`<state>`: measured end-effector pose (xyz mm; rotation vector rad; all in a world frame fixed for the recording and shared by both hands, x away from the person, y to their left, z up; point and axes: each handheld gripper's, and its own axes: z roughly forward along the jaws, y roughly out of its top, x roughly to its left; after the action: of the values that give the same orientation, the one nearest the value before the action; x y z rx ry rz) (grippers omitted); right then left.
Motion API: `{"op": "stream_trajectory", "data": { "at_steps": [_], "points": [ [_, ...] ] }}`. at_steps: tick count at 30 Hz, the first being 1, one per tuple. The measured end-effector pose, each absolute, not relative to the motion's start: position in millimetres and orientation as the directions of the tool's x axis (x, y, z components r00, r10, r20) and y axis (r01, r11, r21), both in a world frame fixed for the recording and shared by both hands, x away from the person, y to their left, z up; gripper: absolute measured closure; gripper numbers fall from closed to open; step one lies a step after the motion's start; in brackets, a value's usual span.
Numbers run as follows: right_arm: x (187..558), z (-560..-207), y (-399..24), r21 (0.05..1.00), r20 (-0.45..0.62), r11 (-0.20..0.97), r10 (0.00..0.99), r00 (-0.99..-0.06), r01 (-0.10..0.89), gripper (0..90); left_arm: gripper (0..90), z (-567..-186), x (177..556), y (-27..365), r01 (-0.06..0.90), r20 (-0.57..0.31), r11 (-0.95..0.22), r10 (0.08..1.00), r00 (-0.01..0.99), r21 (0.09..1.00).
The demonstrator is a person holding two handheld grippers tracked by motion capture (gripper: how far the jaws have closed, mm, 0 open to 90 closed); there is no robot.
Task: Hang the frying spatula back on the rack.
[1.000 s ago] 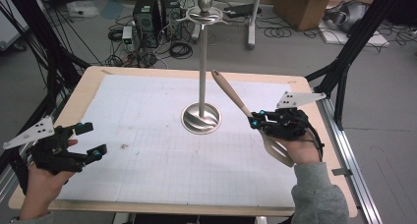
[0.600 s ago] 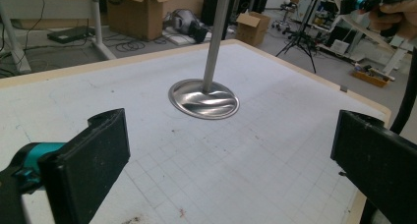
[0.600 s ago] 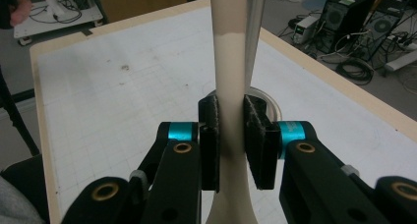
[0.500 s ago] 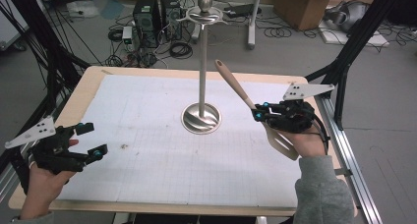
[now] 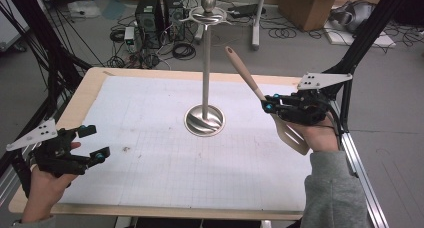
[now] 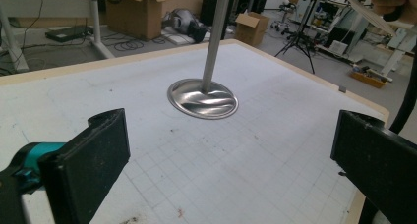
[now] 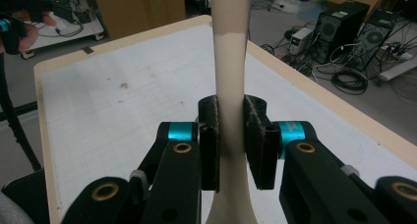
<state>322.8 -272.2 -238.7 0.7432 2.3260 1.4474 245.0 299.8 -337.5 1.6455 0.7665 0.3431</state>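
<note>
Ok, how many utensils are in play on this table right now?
1. A slotted spatula, clamped by its handle in the right gripper, blade end low by the hand. The metal stand mid-table has nothing hanging on it.

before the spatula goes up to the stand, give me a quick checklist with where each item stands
1. Grip on spatula: ok; the right gripper has its pads closed on the neck.
2. Handle end free: ok; it points up toward the stand's top and touches nothing.
3. Utensil stand upright on its round base: ok.
4. Free hook on the stand's top ring: cannot tell; too small to make out.
5. Left gripper clear of the path: ok; open, empty, near the mat's left edge.
6. Mat between spatula and stand free of obstacles: ok.
</note>
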Motion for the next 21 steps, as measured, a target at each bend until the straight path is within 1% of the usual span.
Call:
{"op": "stream_trajectory", "data": {
  "at_steps": [21],
  "points": [
    [329.1, -209.0, -284.2, 0.907, 0.03, 0.327, 0.577, -0.816, 0.265, 78.0, 1.7, -339.6, 243.9, 303.2, 0.298, -0.197, -0.048, 0.651, 0.733, 0.953]
  ]
}}
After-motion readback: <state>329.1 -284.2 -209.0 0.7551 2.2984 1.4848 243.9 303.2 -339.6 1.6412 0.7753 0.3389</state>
